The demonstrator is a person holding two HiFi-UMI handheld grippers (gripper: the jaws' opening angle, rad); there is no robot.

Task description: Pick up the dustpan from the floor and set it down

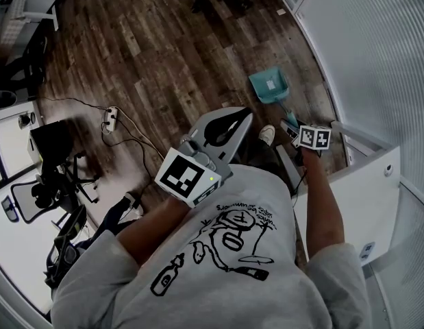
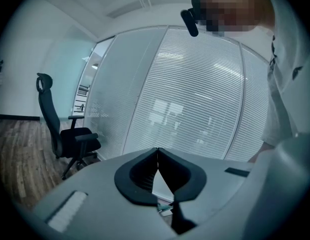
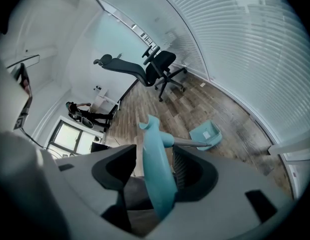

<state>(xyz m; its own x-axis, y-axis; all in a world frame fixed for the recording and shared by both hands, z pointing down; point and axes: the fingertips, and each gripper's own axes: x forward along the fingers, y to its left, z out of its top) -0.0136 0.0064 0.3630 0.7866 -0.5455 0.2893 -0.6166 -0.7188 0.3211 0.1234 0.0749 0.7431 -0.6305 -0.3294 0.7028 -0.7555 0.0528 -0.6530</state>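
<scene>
on wood-plank floor (image 1: 164, 46), teal plastic dustpan (image 1: 269, 86) w/ long curved handle (image 3: 156, 174).

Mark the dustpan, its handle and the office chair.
Dustpan (image 1: 264, 89): head view, inside of the pan.
Dustpan handle (image 3: 156, 169): right gripper view, teal grip.
Office chair (image 2: 77, 136): left gripper view, seat.

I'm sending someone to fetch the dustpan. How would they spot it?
Look along the white slatted wall to the wooden floor at its foot. The dustpan sits there: a scoop with a long handle, the only teal thing on the floor.
</scene>
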